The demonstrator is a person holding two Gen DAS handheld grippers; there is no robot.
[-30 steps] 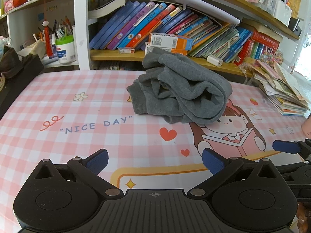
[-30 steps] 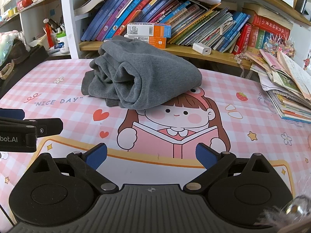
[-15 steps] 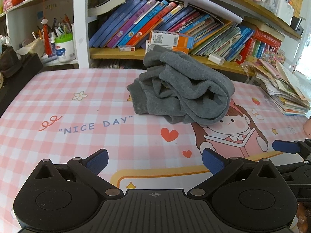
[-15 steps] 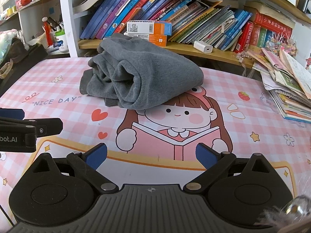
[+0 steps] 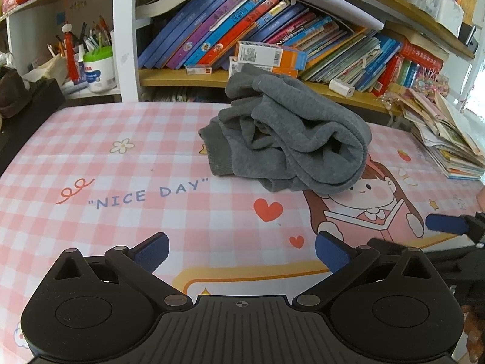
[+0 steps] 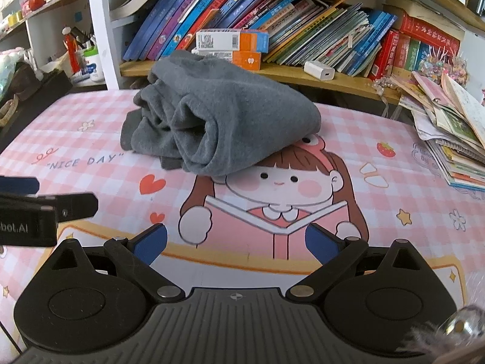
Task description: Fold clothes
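Observation:
A crumpled grey sweatshirt [image 5: 288, 139] lies in a heap on the pink checked tablecloth [image 5: 121, 182] near the table's far side; it also shows in the right wrist view [image 6: 224, 121]. My left gripper [image 5: 242, 250] is open and empty, well short of the heap. My right gripper [image 6: 235, 244] is open and empty, also short of it, above the printed girl picture. Each gripper shows at the edge of the other's view.
A bookshelf [image 5: 272, 39] full of books runs along the back of the table. Two small boxes [image 6: 233, 45] sit on its ledge behind the sweatshirt. A pile of magazines [image 6: 448, 139] lies at the right. A pen pot [image 5: 97, 66] stands at the back left.
Both grippers have moved slightly closer to the sweatshirt and stay open. The sweatshirt has not moved.

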